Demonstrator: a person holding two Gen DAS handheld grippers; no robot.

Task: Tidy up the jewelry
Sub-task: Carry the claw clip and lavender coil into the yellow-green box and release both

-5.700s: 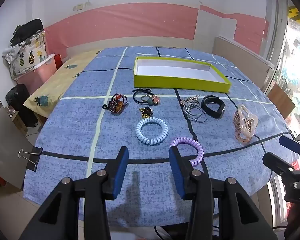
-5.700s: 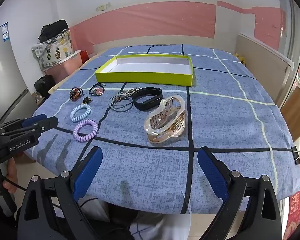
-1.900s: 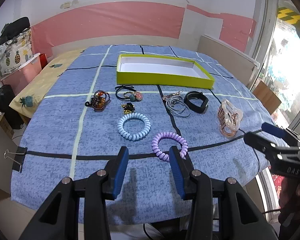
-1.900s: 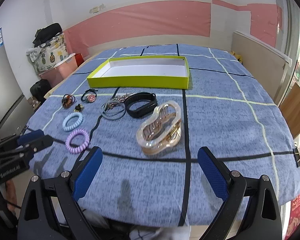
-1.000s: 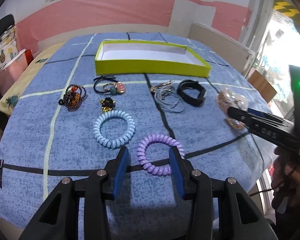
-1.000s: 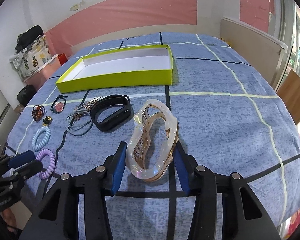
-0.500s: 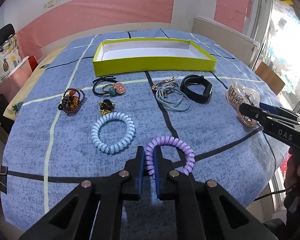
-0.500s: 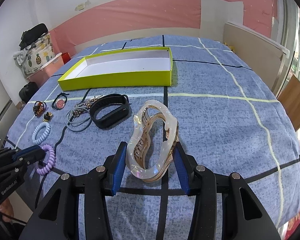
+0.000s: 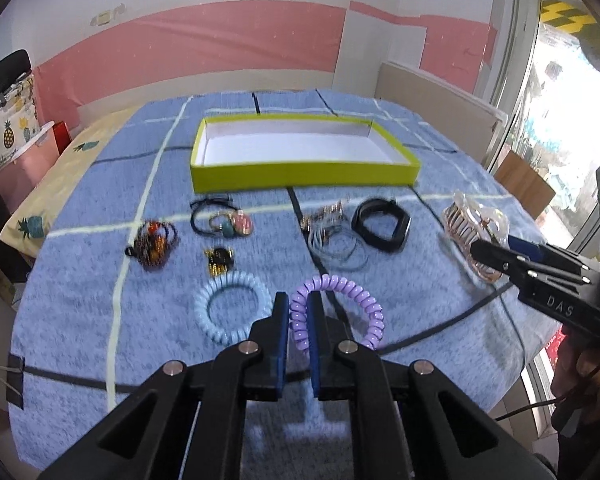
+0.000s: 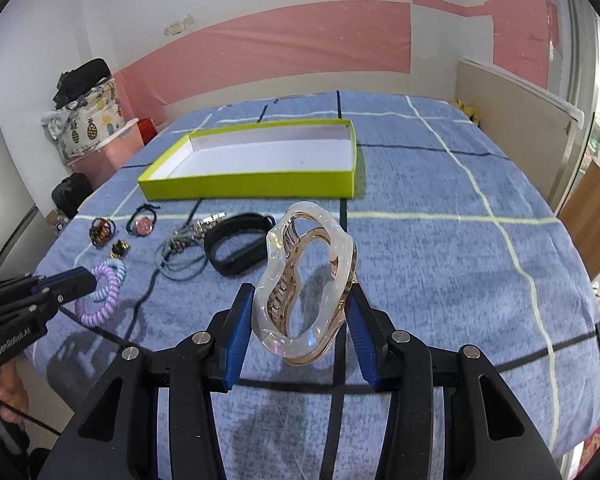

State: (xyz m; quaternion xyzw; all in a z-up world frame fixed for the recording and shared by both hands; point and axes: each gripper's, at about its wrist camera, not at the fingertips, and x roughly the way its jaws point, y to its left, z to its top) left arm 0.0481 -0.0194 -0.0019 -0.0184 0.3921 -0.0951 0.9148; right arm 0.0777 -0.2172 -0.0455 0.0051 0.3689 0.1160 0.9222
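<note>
A purple spiral hair tie (image 9: 340,285) hangs tilted just above the blue checked cloth, and my left gripper (image 9: 298,304) is shut on its left side; the same gripper (image 10: 78,280) and tie (image 10: 100,308) show at the left of the right wrist view. A clear and gold hair claw clip (image 10: 334,240) stands tilted up between the blue pads of my right gripper (image 10: 300,294), which is shut on it; its shadow falls on the cloth below. From the left wrist, the clip (image 9: 474,216) and right gripper (image 9: 496,250) sit at the right. An empty yellow-green box (image 9: 300,170) lies further back.
On the cloth lie a light blue spiral tie (image 9: 232,308), a black band (image 9: 380,226), grey ties (image 9: 334,242), a bead bracelet (image 9: 154,242), a charm tie (image 9: 224,220) and a small gold piece (image 9: 220,260). A binder clip (image 9: 8,372) grips the cloth's left edge.
The left jaws have closed on the purple tie, which now tilts up off the cloth. The right gripper keeps its hold on the claw clip, now raised more upright.
</note>
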